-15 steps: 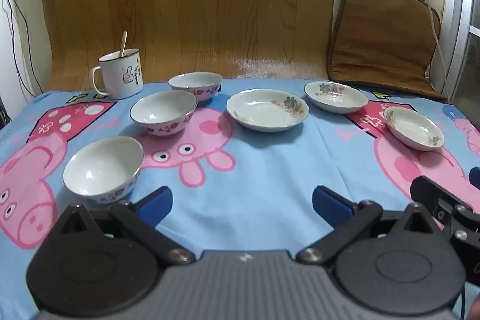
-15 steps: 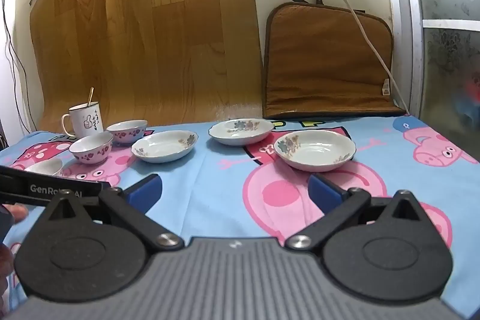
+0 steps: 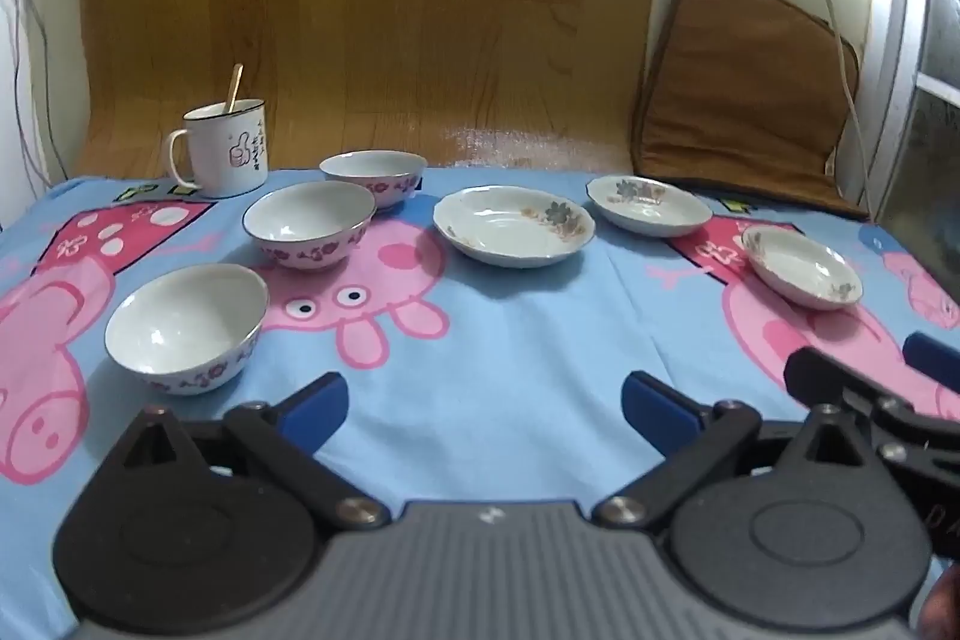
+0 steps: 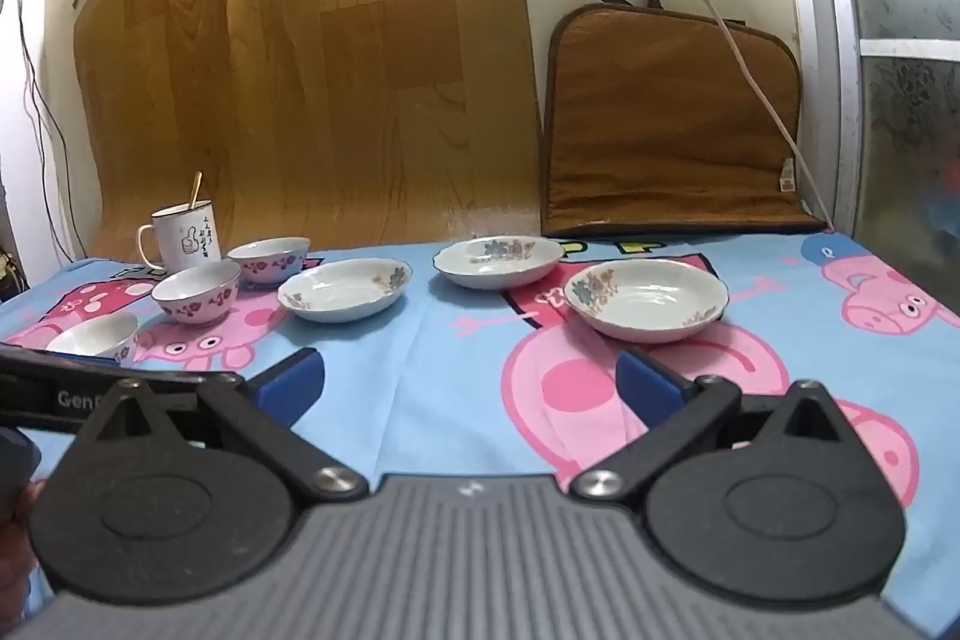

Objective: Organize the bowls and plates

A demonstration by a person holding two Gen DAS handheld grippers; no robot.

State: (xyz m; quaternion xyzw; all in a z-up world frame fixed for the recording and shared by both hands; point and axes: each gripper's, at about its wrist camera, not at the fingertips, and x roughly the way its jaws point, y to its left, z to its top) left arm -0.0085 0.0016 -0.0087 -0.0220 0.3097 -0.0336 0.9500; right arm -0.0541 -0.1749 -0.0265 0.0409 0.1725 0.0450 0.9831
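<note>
Three white bowls with pink flower rims stand on the left of the table: a near bowl (image 3: 186, 325), a middle bowl (image 3: 309, 223) and a far bowl (image 3: 373, 177). Three shallow floral plates stand to the right: a middle plate (image 3: 513, 232), a far plate (image 3: 648, 205) and a right plate (image 3: 801, 265). In the right wrist view the right plate (image 4: 647, 298) is just ahead. My left gripper (image 3: 483, 403) is open and empty over the cloth. My right gripper (image 4: 468, 379) is open and empty, near the right plate.
A white mug (image 3: 225, 154) with a spoon stands at the back left. A brown cushion (image 3: 744, 100) leans on the wall at the back right. A wood-pattern sheet (image 3: 360, 10) covers the back wall. The cartoon pig cloth (image 3: 510, 340) covers the table.
Both grippers have risen and tilted slightly; the view shifted a little. No dish has moved.
</note>
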